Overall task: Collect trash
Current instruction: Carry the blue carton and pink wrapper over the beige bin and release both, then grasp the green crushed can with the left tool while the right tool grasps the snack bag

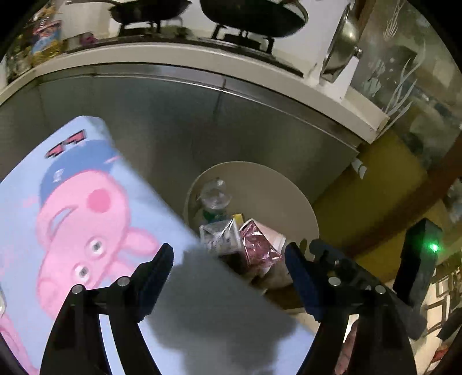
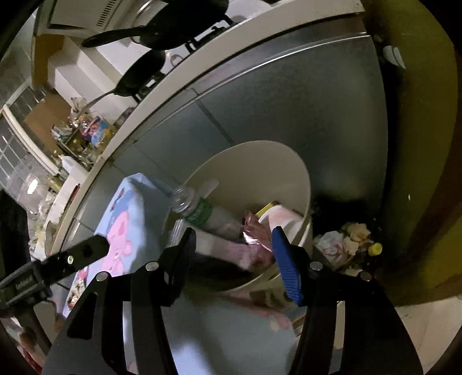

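Note:
A cream trash bin [image 1: 260, 173] [image 2: 300, 178] stands on the floor against a steel cabinet. Inside lie a clear plastic bottle [image 1: 215, 196] [image 2: 196, 207], a silver wrapper [image 1: 221, 233], a pink foil wrapper [image 1: 257, 245] [image 2: 257, 230] and a paper cup [image 1: 274, 236] [image 2: 280, 216]. My left gripper [image 1: 228, 253] is open over the edge of a light blue surface [image 1: 86, 202] [image 2: 127, 219] printed with a pink cartoon pig, just beside the bin. My right gripper [image 2: 233, 233] hangs open above the bin's near rim. Its pads touch nothing.
The steel cabinet front [image 1: 173, 121] [image 2: 288, 101] rises behind the bin, under a counter with dark pans [image 1: 254, 17] on a stove. Right of the bin, crumpled paper [image 2: 343, 239] and a yellow cap [image 2: 375, 248] lie on the floor by a yellow wall [image 2: 418, 144].

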Available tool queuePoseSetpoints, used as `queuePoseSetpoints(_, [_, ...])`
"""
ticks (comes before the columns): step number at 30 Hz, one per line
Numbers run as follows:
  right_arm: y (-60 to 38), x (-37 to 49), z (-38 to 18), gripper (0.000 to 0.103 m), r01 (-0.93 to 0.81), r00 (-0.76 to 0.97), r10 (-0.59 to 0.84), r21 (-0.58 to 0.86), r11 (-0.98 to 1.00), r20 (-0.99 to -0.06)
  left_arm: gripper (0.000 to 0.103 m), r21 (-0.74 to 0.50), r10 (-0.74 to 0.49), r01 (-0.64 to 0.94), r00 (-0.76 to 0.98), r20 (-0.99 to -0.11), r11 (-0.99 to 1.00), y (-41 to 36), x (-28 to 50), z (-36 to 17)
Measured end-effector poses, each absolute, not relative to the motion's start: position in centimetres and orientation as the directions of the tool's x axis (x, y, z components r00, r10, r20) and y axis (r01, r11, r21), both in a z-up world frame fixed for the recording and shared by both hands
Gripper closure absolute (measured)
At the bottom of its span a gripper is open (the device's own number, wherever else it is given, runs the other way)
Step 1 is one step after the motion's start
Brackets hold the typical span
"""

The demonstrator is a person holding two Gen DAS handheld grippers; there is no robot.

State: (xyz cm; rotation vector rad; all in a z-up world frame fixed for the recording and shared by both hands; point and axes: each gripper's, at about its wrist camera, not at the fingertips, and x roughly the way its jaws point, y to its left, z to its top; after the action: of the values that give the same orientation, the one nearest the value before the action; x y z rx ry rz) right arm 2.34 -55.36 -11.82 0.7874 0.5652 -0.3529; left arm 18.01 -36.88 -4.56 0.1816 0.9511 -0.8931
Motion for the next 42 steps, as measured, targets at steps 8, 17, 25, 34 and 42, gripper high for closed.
queuePoseSetpoints(8, [-48.7, 3.8, -9.3, 0.048, 0.389, 0.824, 0.002, 0.568, 0.725, -0.567, 0.024, -0.228, -0.567, 0.676, 0.335, -0.752, 0.701, -26.0, 15.0, -3.6])
queuePoseSetpoints(17, [-35.3, 10.8, -9.4, 0.048, 0.171, 0.741, 0.262, 0.551, 0.817, -0.618, 0.020, -0.099, -0.393, 0.463, 0.600, -0.697, 0.881, -6.2, 11.9, -1.0])
queuePoseSetpoints(25, [-24.6, 14.3, -10.6, 0.049, 0.034, 0.647, 0.369, 0.509, 0.860, -0.667, 0.011, -0.124, -0.125, 0.049, 0.657, -0.743, 0.991, 10.1, 11.6, -3.0])
queuePoseSetpoints(34, [-17.4, 15.4, -10.2, 0.051, -0.120, 0.584, 0.414, 0.430, 0.895, -0.698, 0.008, -0.438, -0.389, 0.026, 0.510, -0.767, 0.899, 11.5, 14.4, -7.8])
queuePoseSetpoints(42, [-21.8, 20.7, -9.1, 0.051, -0.030, 0.653, 0.383, 0.483, 0.875, -0.653, 0.004, -0.550, -0.479, 0.006, 0.499, -0.722, 0.835, 10.1, 16.1, -9.4])
